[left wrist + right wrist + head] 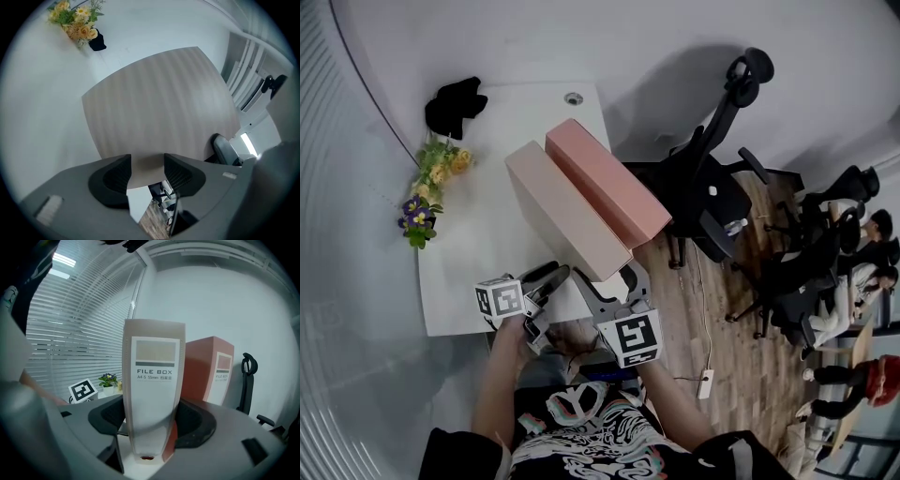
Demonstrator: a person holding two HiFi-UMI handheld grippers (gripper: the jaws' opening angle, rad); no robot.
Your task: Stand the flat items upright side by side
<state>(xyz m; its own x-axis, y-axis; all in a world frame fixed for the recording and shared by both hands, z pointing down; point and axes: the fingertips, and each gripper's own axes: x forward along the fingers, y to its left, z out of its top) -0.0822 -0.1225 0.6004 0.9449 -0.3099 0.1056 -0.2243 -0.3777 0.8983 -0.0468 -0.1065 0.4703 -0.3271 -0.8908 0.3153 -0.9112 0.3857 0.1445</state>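
Two file boxes stand upright side by side on the white table (473, 281): a beige file box (558, 211) on the left and a pink file box (607, 183) touching its right side. My right gripper (609, 279) is shut on the near end of the beige file box (153, 380); the labelled spine fills the gap between both pads at the right gripper (152, 420). The pink file box (206, 371) stands just behind it. My left gripper (555, 277) is open at the beige box's left side. The beige file box's (159, 103) broad face lies past the left gripper (146, 171), its near corner showing between the jaws.
A flower arrangement (431, 183) and a black object (455, 103) sit at the table's far left. Black office chairs (722, 187) crowd the table's right edge, over wood floor with a power strip (705, 382). Seated people are at the far right. Window blinds (70, 324) hang behind the boxes.
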